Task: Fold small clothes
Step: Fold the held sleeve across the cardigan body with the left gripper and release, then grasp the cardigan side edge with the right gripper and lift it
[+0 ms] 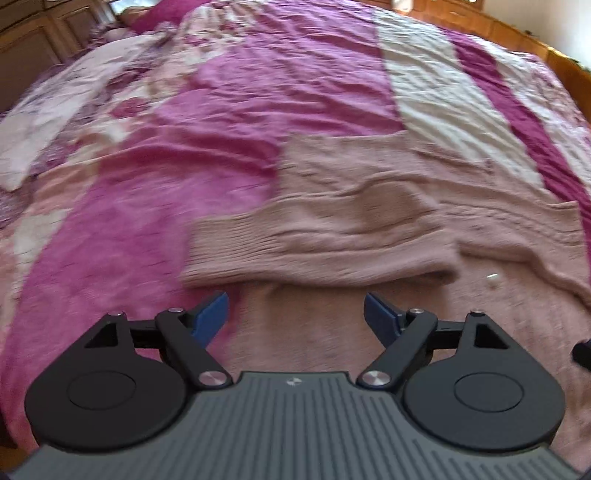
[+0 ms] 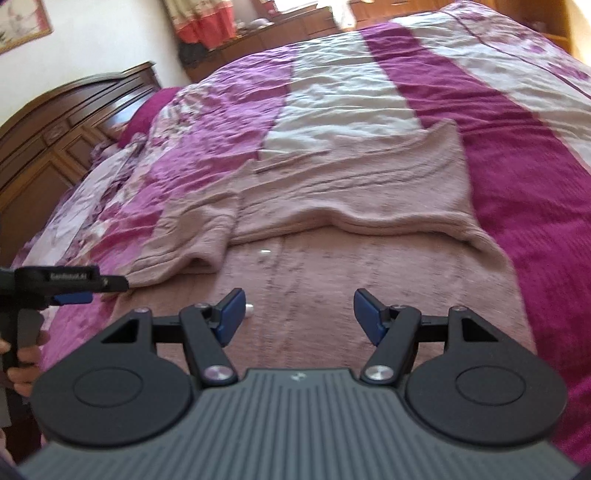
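Nearest the lenses, both tools stand idle. The left gripper (image 1: 296, 314) has its blue-padded jaws spread wide with nothing between them, hanging just above the near part of the dusty-pink ribbed knit sweater (image 1: 369, 221). The right gripper (image 2: 299, 314) is likewise wide and empty, over the same flat knit panel; in its view the left tool shows at the left edge, held by a person's hand (image 2: 22, 362).

The sweater lies on the bed, on a magenta, cream and floral patchwork bedspread (image 1: 184, 129). A sleeve or side flap is folded across its middle, its ribbed cuff end lying toward the left gripper. A small white speck, perhaps a button or tag (image 2: 265, 252), sits on the near panel; it is too small to identify.

The risks, as I judge them: the knit is soft and loose, so a pinch taken too shallow may slip, and one taken too deep may catch the bedspread beneath, since both are wrinkled and close in colour. Lifting the near hem unevenly between the two grippers would skew the fold and could drag the folded flap out of place. Both views are blurred, so edges are hard to place.

Farther off, a dark wooden headboard (image 2: 55, 118) and a low wooden cabinet (image 2: 288, 26) stand clear of the work.
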{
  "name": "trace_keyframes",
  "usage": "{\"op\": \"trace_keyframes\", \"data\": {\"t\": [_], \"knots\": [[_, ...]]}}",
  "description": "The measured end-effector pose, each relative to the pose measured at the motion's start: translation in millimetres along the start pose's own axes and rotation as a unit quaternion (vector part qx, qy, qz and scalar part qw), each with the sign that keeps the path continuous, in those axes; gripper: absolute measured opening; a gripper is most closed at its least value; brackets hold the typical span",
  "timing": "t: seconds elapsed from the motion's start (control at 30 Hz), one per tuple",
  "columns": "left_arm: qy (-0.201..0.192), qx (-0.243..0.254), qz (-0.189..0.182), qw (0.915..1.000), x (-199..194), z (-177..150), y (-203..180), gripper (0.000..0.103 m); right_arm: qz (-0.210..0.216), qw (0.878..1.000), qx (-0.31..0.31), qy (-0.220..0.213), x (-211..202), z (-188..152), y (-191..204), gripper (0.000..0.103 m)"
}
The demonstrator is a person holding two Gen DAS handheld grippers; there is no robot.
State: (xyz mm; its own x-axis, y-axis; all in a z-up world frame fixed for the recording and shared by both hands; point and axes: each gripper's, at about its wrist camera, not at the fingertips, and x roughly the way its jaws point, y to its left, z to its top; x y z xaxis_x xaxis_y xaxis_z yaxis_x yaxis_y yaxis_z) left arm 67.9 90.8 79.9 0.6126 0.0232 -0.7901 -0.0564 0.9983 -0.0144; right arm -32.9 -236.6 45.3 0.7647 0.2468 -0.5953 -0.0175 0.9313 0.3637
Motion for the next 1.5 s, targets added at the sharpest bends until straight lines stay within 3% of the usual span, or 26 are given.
{"op": "trace_keyframes", "data": {"t": [0.33,0.73,1.07,1.4,1.5], "knots": [[0.018,-0.040,0.061,0.9972,-11,-29,79,0.089,0.062,0.995,-0.077,0.029,41,10,86,0.067],[0.032,-0.096,0.089,0.9909,-8,-43,132,0.089,0.117,0.975,-0.173,0.078,101,2,184,0.067],[0.053,-0.127,0.087,0.9867,7,-52,148,0.089,0.087,0.960,-0.249,0.094,153,-13,230,0.067],[0.054,-0.126,0.086,0.9868,10,-51,147,0.089,0.080,0.950,-0.288,0.087,170,-11,247,0.070],[0.054,-0.126,0.084,0.9870,11,-52,148,0.089,0.076,0.950,-0.291,0.088,174,-12,247,0.065]]}}
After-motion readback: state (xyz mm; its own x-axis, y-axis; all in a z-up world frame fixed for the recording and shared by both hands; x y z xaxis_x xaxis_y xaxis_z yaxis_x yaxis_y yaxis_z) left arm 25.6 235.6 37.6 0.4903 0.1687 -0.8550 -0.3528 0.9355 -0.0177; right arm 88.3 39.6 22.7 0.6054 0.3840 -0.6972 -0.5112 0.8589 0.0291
